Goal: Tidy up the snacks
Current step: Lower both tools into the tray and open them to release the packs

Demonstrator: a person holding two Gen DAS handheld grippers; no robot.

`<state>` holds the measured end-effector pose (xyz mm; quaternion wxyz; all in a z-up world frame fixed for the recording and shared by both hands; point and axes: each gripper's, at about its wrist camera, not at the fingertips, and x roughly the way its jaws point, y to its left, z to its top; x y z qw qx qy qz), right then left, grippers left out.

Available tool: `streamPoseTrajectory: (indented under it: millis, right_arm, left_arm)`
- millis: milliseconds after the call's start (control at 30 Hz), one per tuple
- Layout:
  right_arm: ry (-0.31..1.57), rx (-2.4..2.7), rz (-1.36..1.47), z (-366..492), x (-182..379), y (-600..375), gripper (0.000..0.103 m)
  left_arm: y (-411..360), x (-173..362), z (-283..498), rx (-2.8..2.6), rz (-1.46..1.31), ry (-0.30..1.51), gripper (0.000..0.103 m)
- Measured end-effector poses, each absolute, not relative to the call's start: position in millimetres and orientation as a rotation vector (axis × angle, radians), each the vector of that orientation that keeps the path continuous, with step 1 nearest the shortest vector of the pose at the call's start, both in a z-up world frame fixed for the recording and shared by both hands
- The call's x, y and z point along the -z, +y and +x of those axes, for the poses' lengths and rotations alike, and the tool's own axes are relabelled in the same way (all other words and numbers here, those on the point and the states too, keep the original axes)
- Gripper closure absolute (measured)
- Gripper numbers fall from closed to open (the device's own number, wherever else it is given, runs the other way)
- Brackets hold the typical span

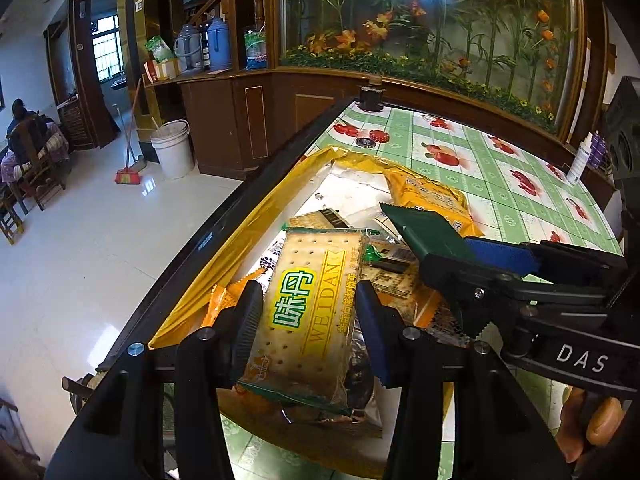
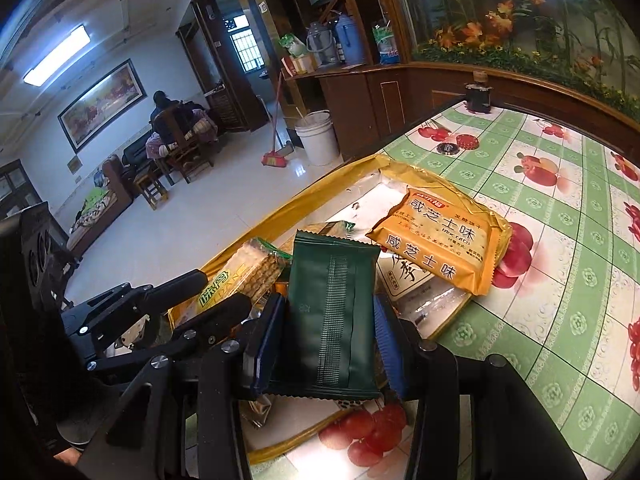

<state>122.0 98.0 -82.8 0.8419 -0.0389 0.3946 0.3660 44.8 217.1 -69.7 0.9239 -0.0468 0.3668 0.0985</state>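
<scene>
- We held the left gripper [image 1: 308,312] clamped on a clear cracker pack [image 1: 308,312] with green letters, its pads pressing both long sides.
- The pack lay lengthwise between the fingers, raised above the yellow tray [image 1: 240,236] of snacks.
- We held the right gripper [image 2: 328,332] closed on a dark green packet [image 2: 330,312], the blue pads against its two edges.
- That packet stood above the tray, beside the cracker pack.
- An orange biscuit pack [image 2: 444,240] rested across the tray's far rim on the checked tablecloth [image 2: 560,280].
</scene>
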Motion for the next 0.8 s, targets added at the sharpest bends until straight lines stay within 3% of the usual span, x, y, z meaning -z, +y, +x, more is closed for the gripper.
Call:
streamPoseTrajectory:
  millis: [400,467,533,633,800]
  right_arm:
    - [0.843,-0.745,-0.08,147,89,109,0.055]
    - [0.845,-0.732,-0.085,150,91,112,0.055]
    - [0.851,-0.73,-0.082,152,92,114,0.05]
    - [0.838,-0.719,-0.085,151,91,111,0.035]
    - [0.823,-0.704,-0.053,150,84,98,0.024]
  left_arm:
    - [224,77,63,-0.251,-0.077,0.777,0.056]
    - [226,78,66,-0.269,-0.081,0.79,0.048]
    - [229,78,65,-0.275,-0.101,0.796,0.038]
    - [229,76,61,-0.293,-0.102,0.783,0.028]
    - [226,72,58,-0.317,-0.097,0.79,0.022]
